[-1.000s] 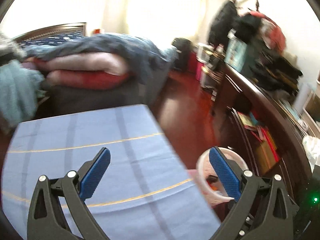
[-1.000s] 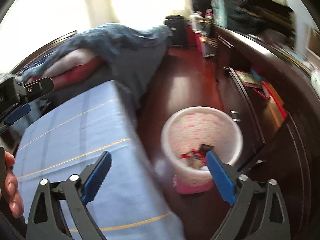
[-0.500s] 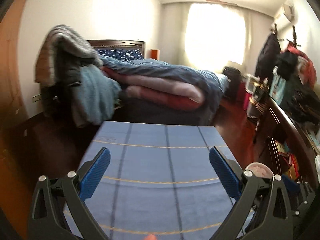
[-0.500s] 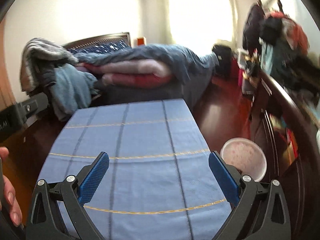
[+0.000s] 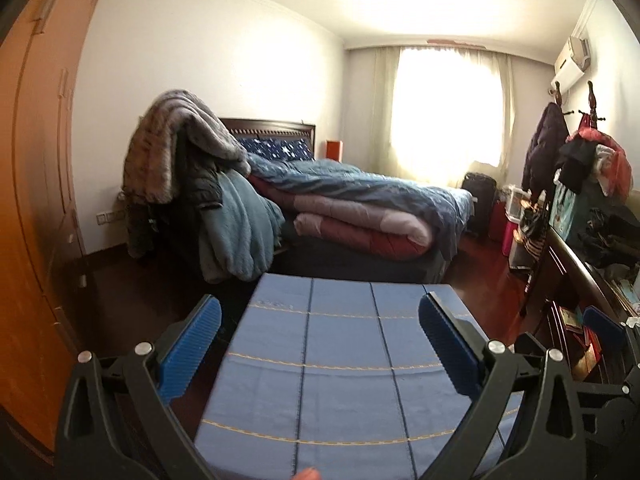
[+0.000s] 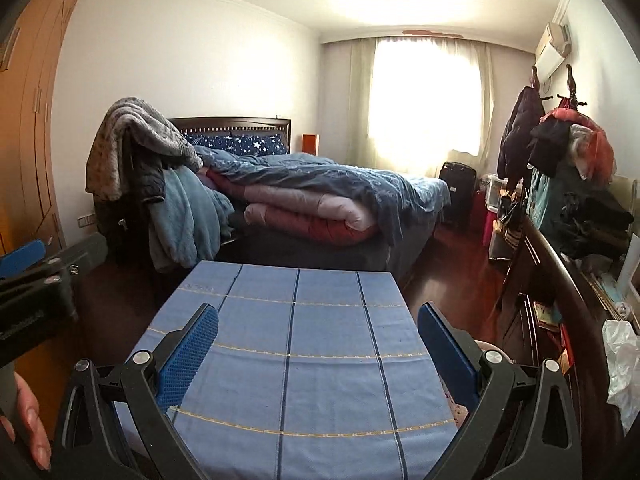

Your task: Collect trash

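Both grippers are open and empty, held level above a table with a blue checked cloth that also shows in the right wrist view. My left gripper faces the bed. My right gripper faces the same way. Only a sliver of the pink-and-white trash bin's rim shows behind the right finger of my right gripper, on the floor right of the table. No trash shows on the cloth. The right gripper's blue finger shows at the right edge of the left wrist view.
A bed piled with quilts stands behind the table. A chair draped with blankets is at its left. A dark sideboard with clutter runs along the right wall. An orange wardrobe is at the left.
Both grippers have swung up and left from looking down at the trash bin beside the table to looking level across the table at the bed. Both stayed open.
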Motion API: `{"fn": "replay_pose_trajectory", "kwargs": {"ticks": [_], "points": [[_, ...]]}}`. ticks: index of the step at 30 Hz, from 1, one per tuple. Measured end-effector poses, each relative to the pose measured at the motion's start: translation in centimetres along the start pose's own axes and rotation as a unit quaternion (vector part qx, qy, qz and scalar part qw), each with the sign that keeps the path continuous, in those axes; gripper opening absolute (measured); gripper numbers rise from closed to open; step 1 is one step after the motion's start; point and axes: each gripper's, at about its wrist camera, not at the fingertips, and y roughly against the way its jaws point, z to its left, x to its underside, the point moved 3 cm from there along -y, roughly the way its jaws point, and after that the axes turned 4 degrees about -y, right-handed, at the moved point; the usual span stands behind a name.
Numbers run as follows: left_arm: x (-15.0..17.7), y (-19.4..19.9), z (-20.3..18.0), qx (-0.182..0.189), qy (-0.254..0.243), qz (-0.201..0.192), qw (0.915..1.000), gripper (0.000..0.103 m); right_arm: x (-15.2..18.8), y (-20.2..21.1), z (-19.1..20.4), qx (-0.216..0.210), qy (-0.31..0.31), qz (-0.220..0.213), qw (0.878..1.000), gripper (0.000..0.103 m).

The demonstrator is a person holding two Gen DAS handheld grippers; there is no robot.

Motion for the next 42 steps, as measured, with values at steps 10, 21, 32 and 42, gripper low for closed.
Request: {"fn": "replay_pose_trajectory", "kwargs": {"ticks": [10,21,32,42], "points": [[-0.5,3.0,2.0,-0.024,0.015,-0.030,0.9992,0.100,-0.2,1.6,0.7,0.004,0.004,-0.012,1.000,0.099],[-0.9,4.1,1.4,-0.017,0.011,-0.042,0.9989,0.100,-0.5,2.2,0.6,0.006,0.002,-0.019,1.000,0.099],[-1.1,4.5,1.5,-0.012,0.006,-0.049,0.9987,0.100,-0.8,3.1,0.1,0.005,-0.004,-0.029,1.000,0.099],[-1.2,4.4,1.6,0.006,0.007,-0.050,0.9987,0.100,-0.7,3.2,0.0,0.006,-0.005,-0.031,1.000,0.099]]}}
